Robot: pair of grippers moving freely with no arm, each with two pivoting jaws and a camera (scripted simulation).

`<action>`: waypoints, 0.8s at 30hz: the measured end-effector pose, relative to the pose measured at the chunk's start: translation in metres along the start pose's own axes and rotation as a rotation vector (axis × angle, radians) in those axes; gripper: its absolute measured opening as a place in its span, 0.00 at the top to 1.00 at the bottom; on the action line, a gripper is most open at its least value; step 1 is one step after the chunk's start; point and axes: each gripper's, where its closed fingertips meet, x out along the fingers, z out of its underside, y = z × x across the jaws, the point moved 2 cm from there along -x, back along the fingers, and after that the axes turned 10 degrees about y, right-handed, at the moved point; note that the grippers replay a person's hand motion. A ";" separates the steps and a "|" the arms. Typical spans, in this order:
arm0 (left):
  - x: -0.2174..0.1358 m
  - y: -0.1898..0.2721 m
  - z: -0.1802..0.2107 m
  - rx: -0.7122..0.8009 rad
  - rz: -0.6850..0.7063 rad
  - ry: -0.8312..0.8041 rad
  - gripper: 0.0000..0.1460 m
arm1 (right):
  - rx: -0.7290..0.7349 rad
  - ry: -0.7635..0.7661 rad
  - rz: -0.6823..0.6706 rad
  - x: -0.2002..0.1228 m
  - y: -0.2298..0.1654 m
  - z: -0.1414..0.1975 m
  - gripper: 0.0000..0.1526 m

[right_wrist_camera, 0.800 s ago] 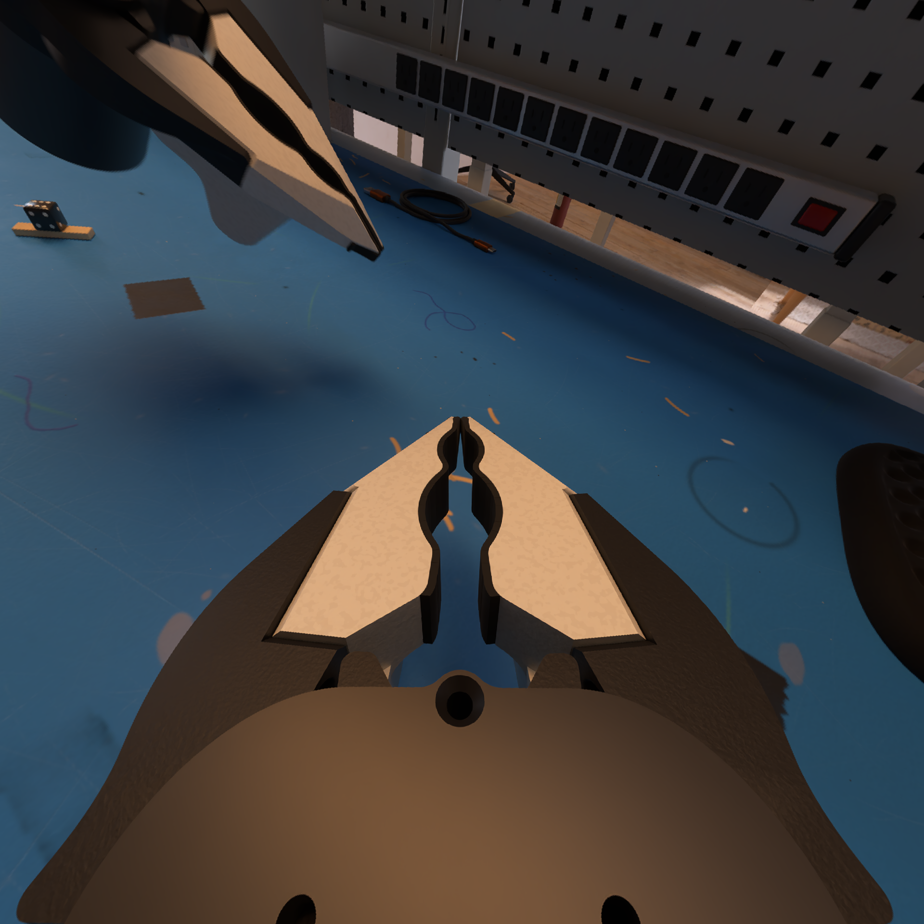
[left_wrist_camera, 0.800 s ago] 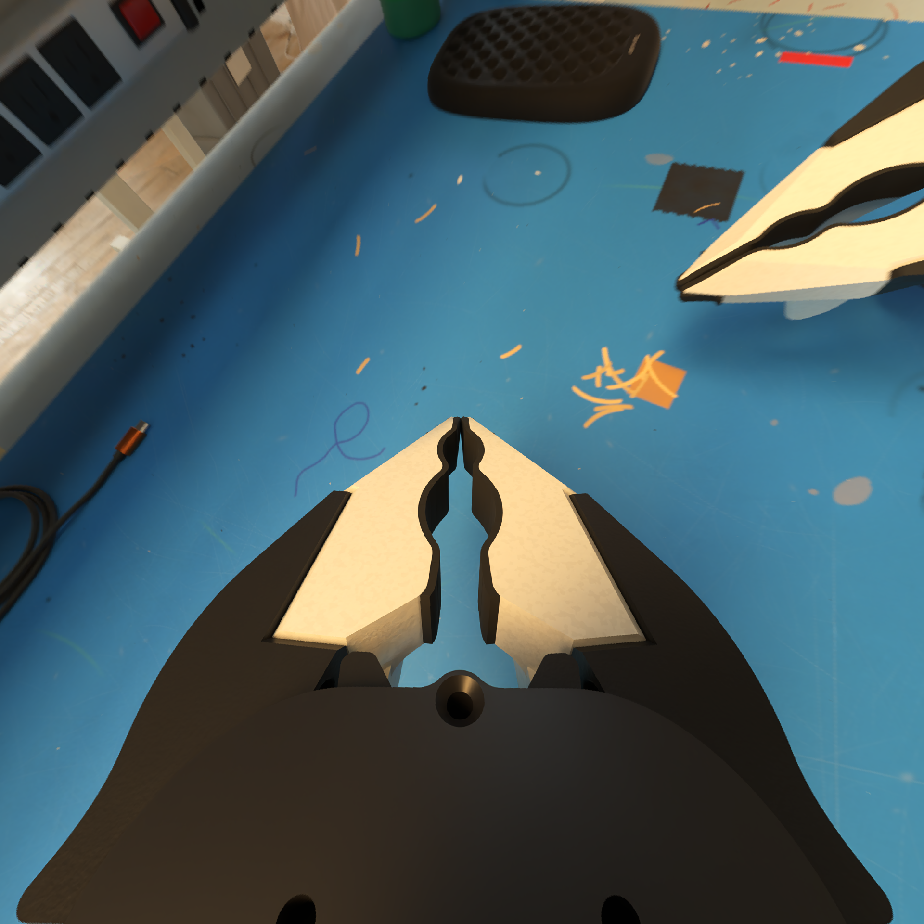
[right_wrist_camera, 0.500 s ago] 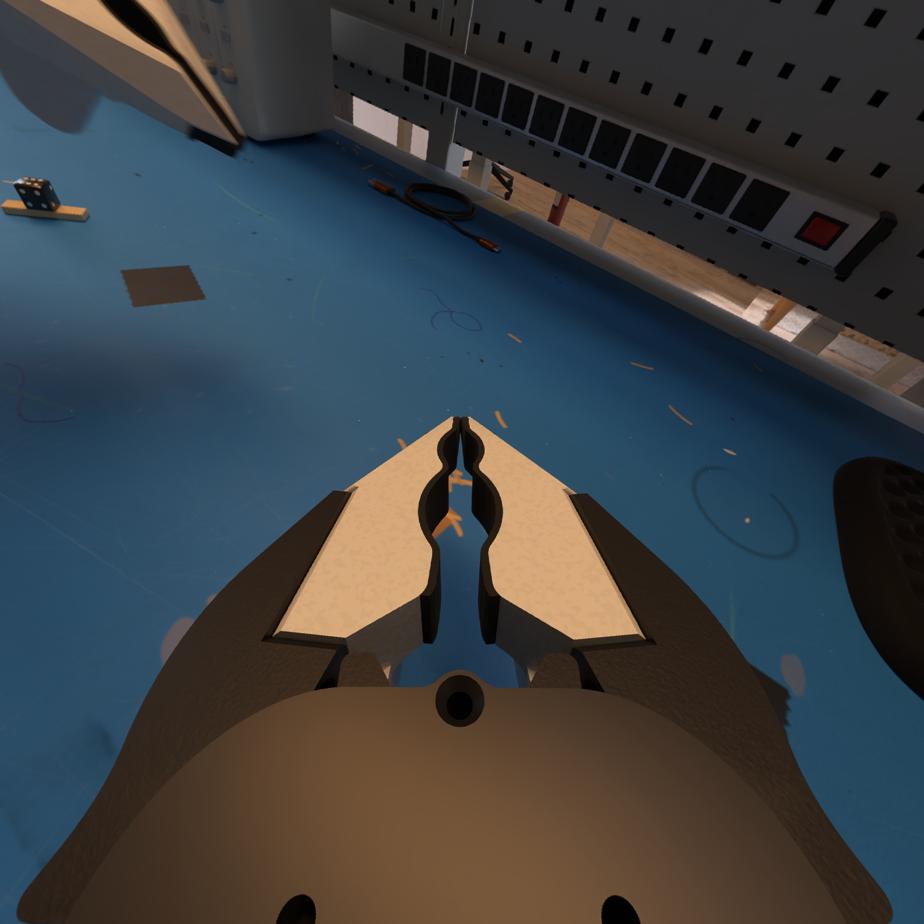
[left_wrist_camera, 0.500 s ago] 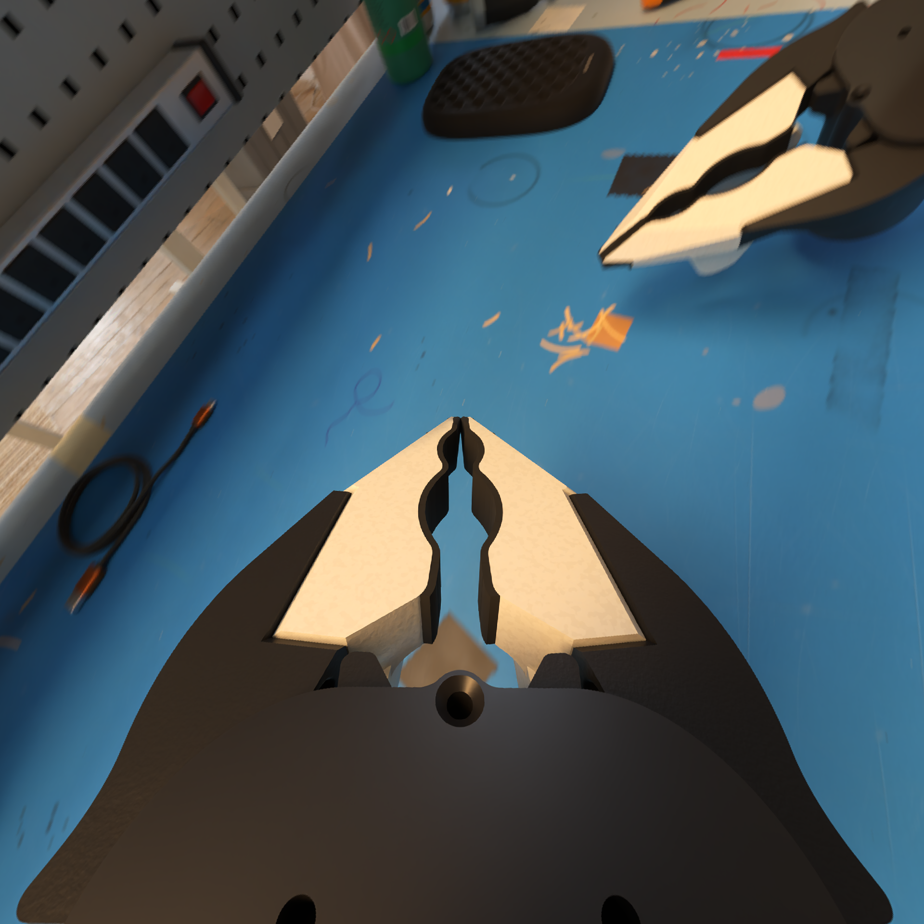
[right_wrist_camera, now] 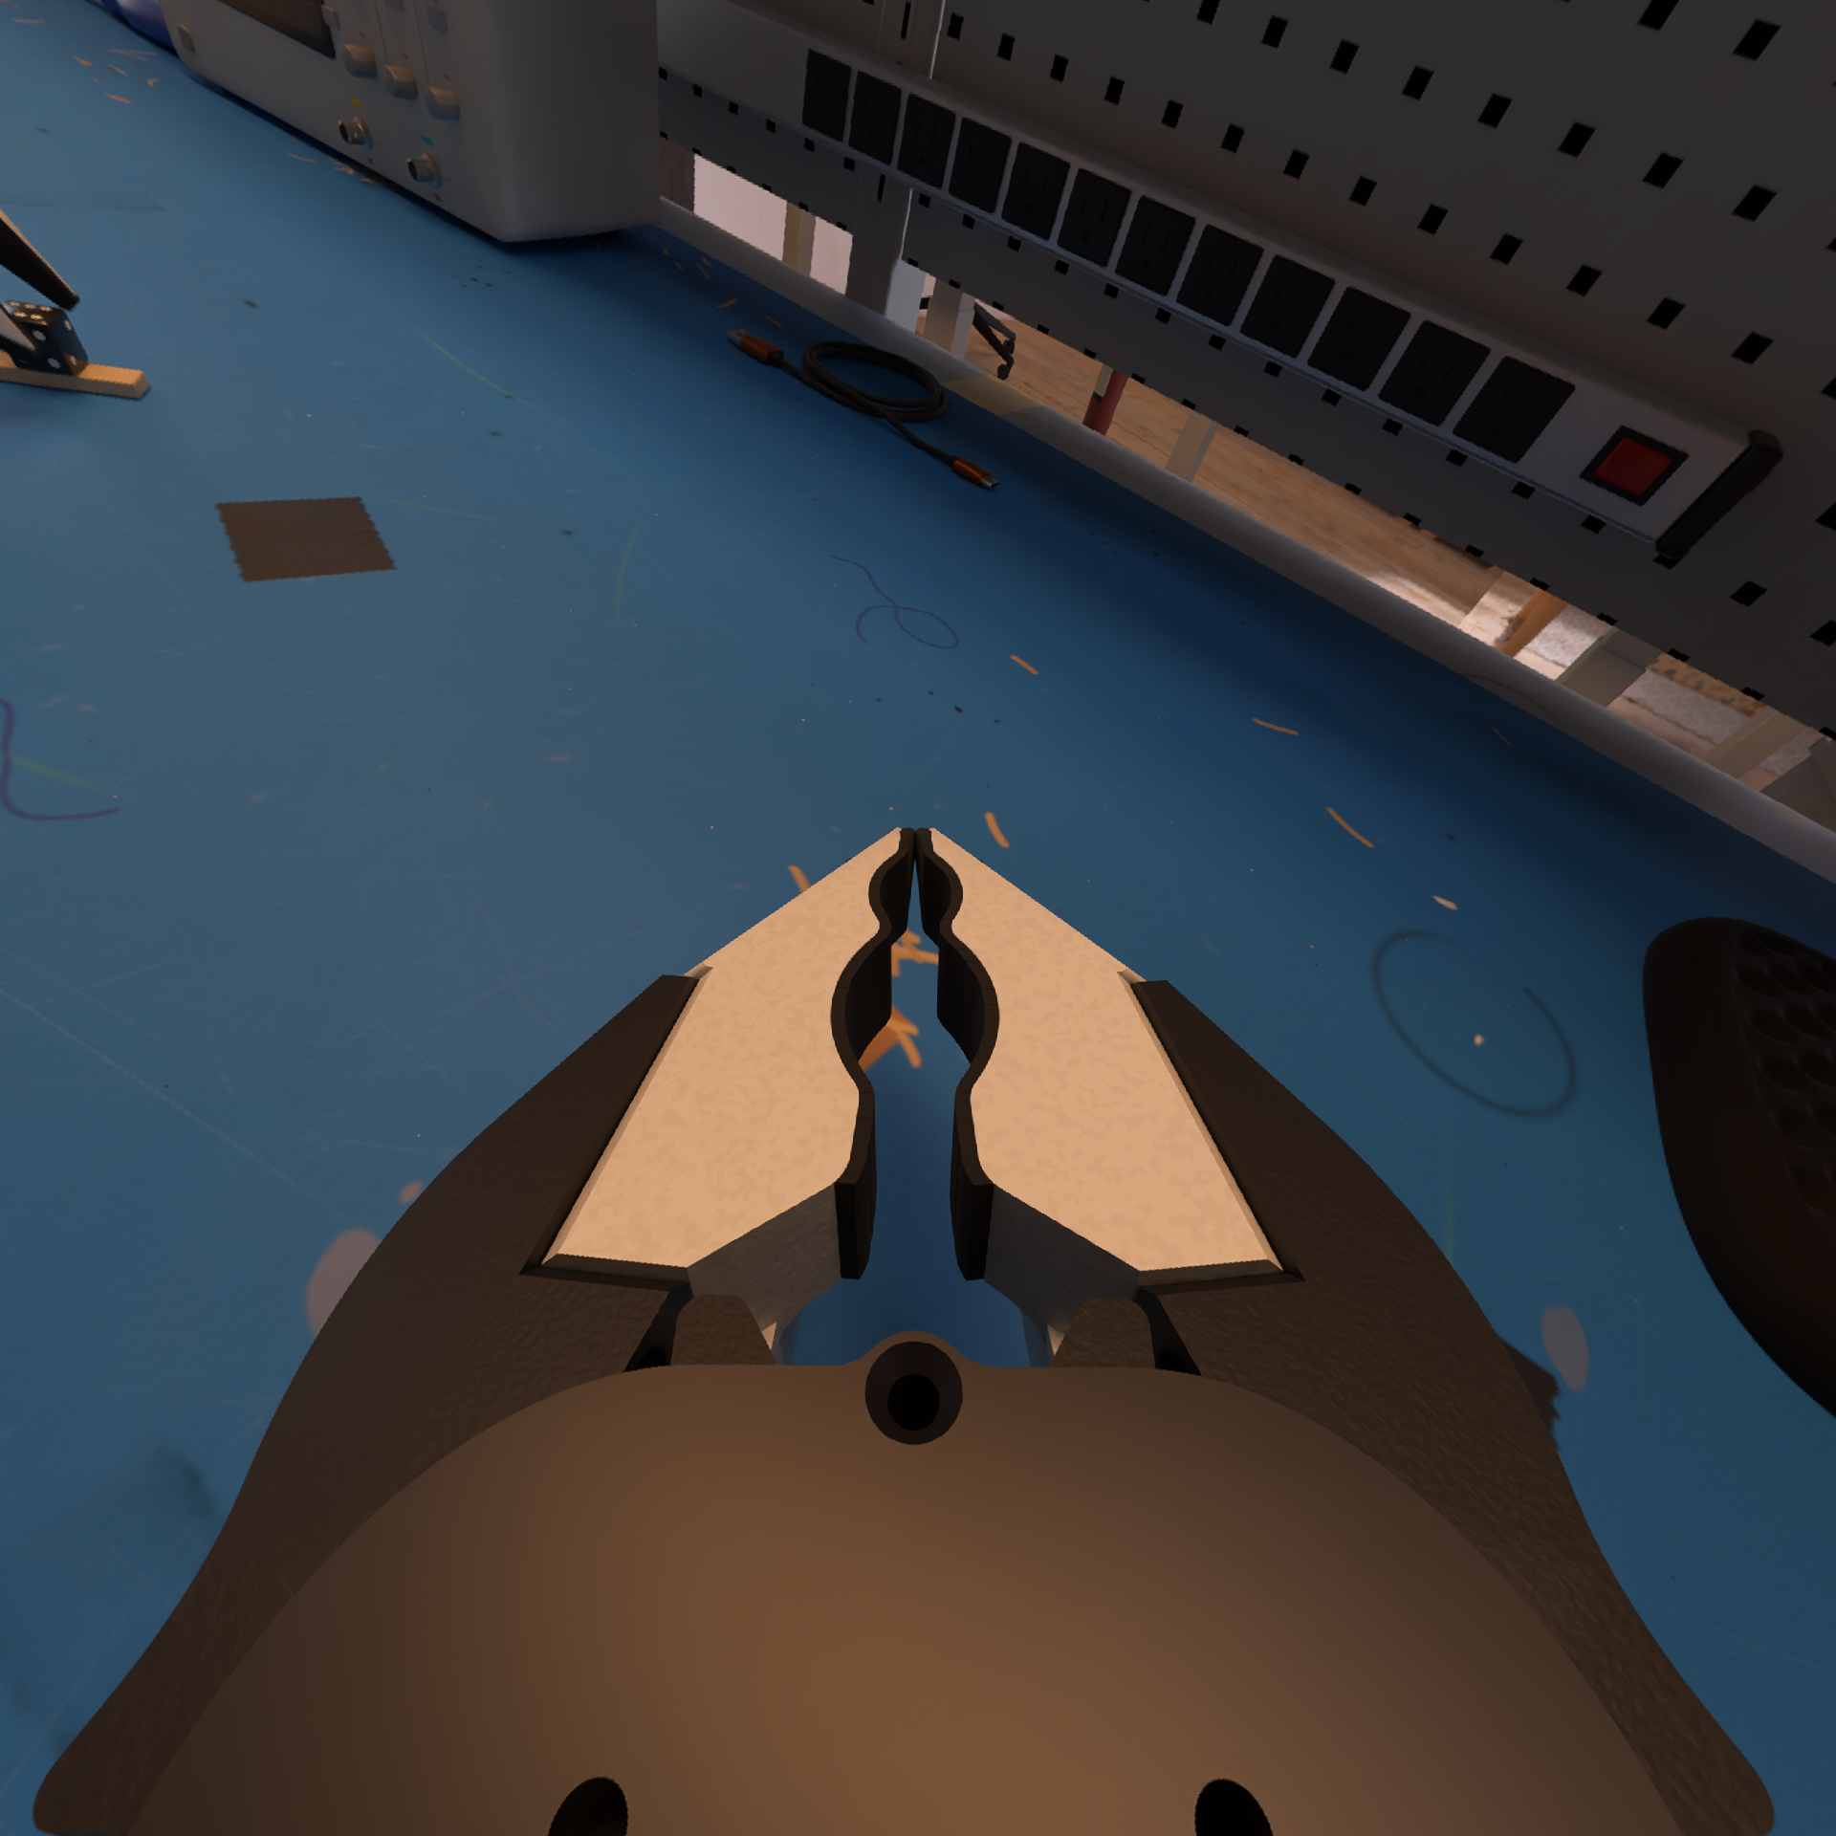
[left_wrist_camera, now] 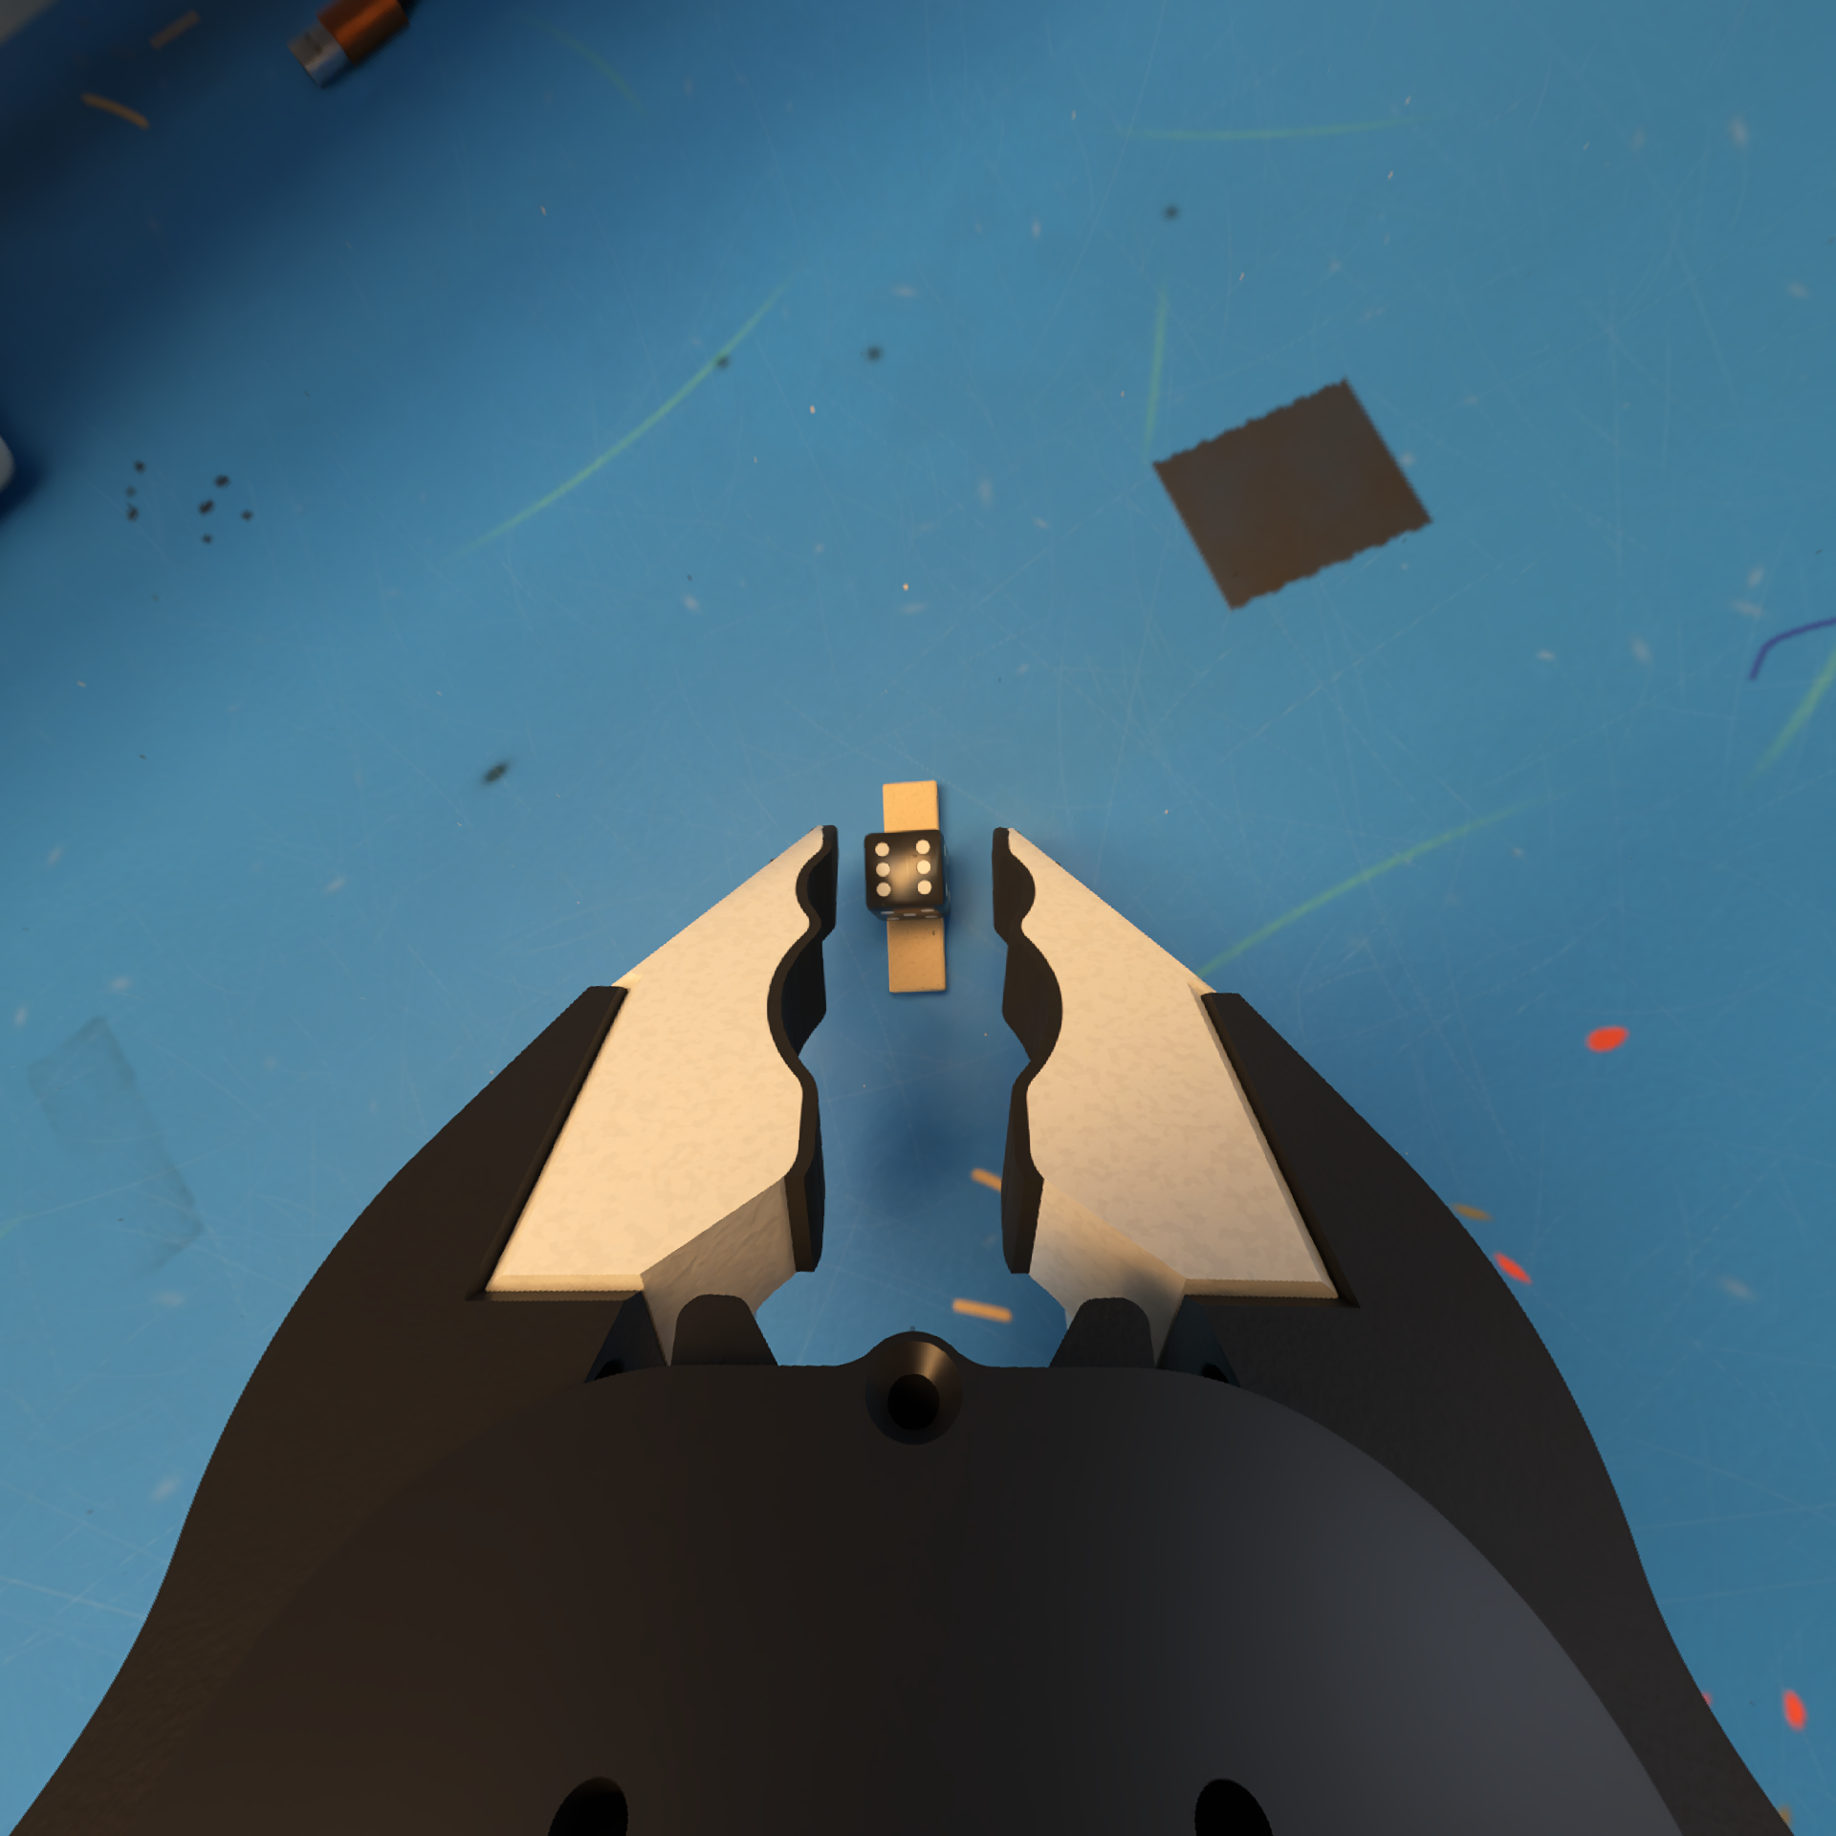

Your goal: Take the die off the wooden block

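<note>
A black die (left_wrist_camera: 904, 871) with white pips sits on a thin flat wooden block (left_wrist_camera: 912, 956) on the blue mat. My left gripper (left_wrist_camera: 912, 842) is open and points down over them, with a fingertip on either side of the die and a gap on each side. In the right wrist view the die (right_wrist_camera: 45, 336) and block (right_wrist_camera: 99, 381) show small at the far left edge, with the left gripper's fingertips (right_wrist_camera: 40, 278) just above them. My right gripper (right_wrist_camera: 912, 838) is shut and empty, far from the die, low over orange shavings.
A dark square patch (left_wrist_camera: 1290, 494) lies on the mat right of the die. A coiled black cable (right_wrist_camera: 874, 382), a grey instrument box (right_wrist_camera: 427, 109) and a pegboard wall with a power strip (right_wrist_camera: 1292, 298) line the back. A black perforated pad (right_wrist_camera: 1759, 1123) lies at right.
My left gripper has swung away from the middle of the mat, tilted down over the die and block, and opened its fingers. My right gripper has hardly moved and stays shut.
</note>
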 end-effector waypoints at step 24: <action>0.005 -0.002 0.009 -0.129 0.036 -0.040 0.84 | -0.014 -0.012 -0.023 0.001 -0.004 0.001 1.00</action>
